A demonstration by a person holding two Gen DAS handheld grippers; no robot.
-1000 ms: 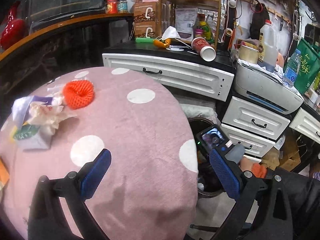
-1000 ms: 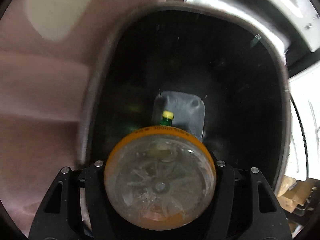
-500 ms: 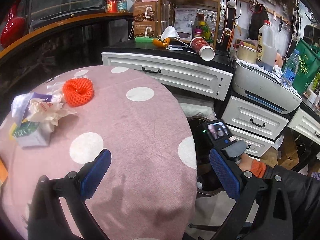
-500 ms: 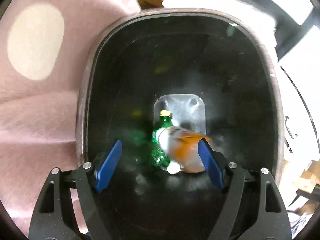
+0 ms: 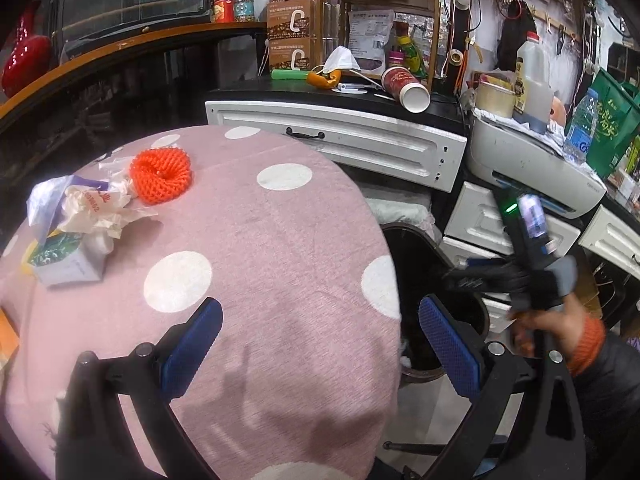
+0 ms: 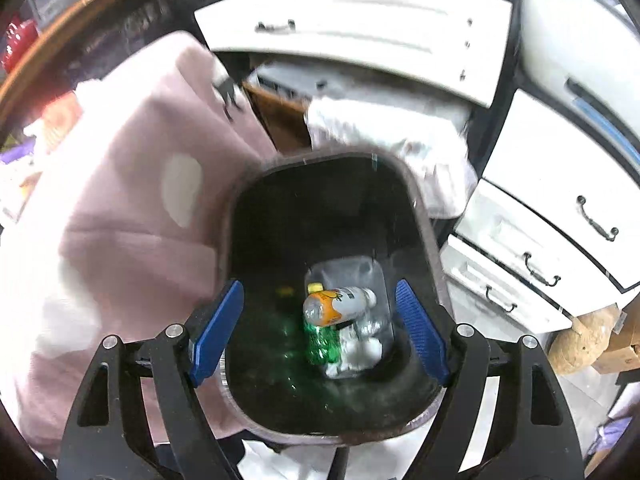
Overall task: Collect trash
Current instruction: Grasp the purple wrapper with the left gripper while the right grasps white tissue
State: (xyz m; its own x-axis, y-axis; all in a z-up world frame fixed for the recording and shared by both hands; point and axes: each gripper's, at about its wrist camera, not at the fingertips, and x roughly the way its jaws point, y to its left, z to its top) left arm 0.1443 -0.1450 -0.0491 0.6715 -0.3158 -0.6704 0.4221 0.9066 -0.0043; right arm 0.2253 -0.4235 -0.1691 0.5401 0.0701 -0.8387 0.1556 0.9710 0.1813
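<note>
In the right wrist view my right gripper [image 6: 320, 292] hangs open above the dark trash bin [image 6: 428, 240], nothing between its blue pads. At the bin's bottom a clear bottle with an orange label [image 6: 340, 306] lies across a green bottle [image 6: 320, 344]. In the left wrist view my left gripper [image 5: 320, 312] is open and empty over the pink dotted table [image 5: 260, 240]. An orange foam net [image 5: 160, 176], crumpled wrappers [image 5: 92, 208] and a small carton [image 5: 68, 260] lie at the table's far left. The bin [image 5: 424, 264] stands just right of the table.
White drawer units [image 5: 340, 140] and a printer [image 5: 532, 172] stand behind the bin. The black counter holds a tipped paper cup [image 5: 406, 90], a face mask [image 5: 340, 58] and jars. A hand with an orange cuff [image 5: 560, 328] holds the right gripper's handle.
My right gripper opened and let go of the orange-labelled bottle, which dropped to the bin's bottom. The gripper then rose away from the bin. The left gripper stayed put.
</note>
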